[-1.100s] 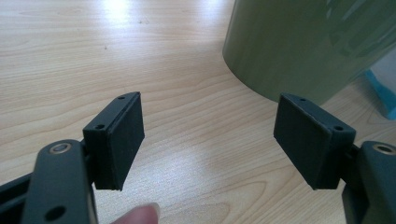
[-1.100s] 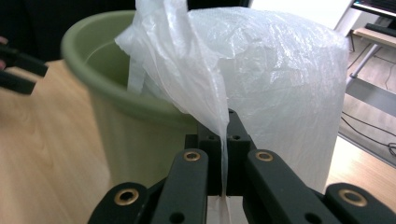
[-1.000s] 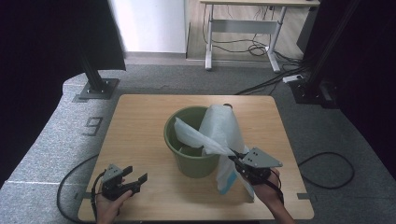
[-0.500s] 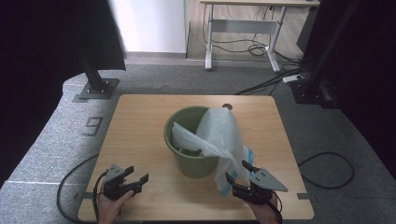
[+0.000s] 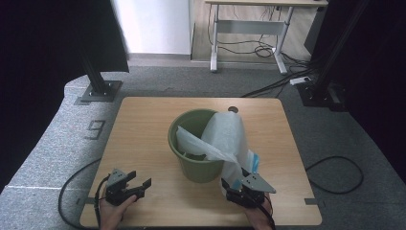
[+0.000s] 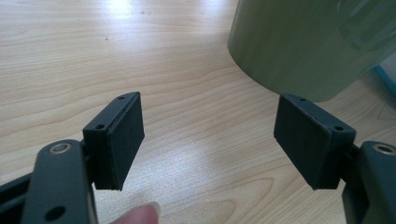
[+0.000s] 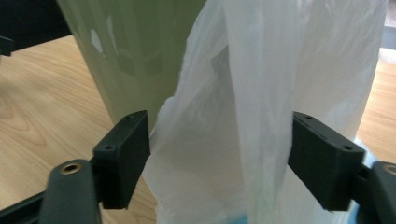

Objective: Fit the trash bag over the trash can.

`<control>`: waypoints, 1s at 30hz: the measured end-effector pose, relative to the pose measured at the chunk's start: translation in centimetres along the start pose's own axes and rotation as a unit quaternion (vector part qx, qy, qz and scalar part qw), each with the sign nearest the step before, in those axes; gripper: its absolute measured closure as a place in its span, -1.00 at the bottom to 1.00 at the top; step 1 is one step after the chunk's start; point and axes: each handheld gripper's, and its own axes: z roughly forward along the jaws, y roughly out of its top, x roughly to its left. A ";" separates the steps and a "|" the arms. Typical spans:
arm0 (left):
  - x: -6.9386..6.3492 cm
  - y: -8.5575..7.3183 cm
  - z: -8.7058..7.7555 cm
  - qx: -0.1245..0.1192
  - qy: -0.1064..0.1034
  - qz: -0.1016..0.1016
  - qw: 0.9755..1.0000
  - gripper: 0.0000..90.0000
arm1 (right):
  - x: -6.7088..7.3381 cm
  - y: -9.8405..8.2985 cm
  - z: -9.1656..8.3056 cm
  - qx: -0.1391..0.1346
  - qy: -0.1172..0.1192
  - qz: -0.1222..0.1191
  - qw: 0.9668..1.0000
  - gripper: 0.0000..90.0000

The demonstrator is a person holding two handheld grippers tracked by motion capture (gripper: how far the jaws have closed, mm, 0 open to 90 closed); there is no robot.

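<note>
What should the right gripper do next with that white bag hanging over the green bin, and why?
Probably close on the bag again. The right gripper has just opened, its jaws standing apart with the white bag loose between them, draped outside the green bin rather than lining it.

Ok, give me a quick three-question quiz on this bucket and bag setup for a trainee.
1. True or false: the translucent white plastic bag lies flat on the light wooden table, away from the round olive-green plastic bucket.
2. Which tool has the bag's plastic between its open jaws? A: left tool. B: right tool.
3. In a word, what is between the left tool's jaws?

Key:
1. False: the bag is draped over the bucket's rim, part inside and part hanging down the outside.
2. B; its jaws have just been opening, and the pads stand apart from the plastic.
3. Nothing; bare table shows in the gap.
</note>
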 end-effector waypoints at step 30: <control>-8.0 9.5 -4.0 -0.050 0.013 0.046 0.998 -0.39 | -4.7 6.0 -3.2 -0.059 0.003 -0.070 0.996 0.96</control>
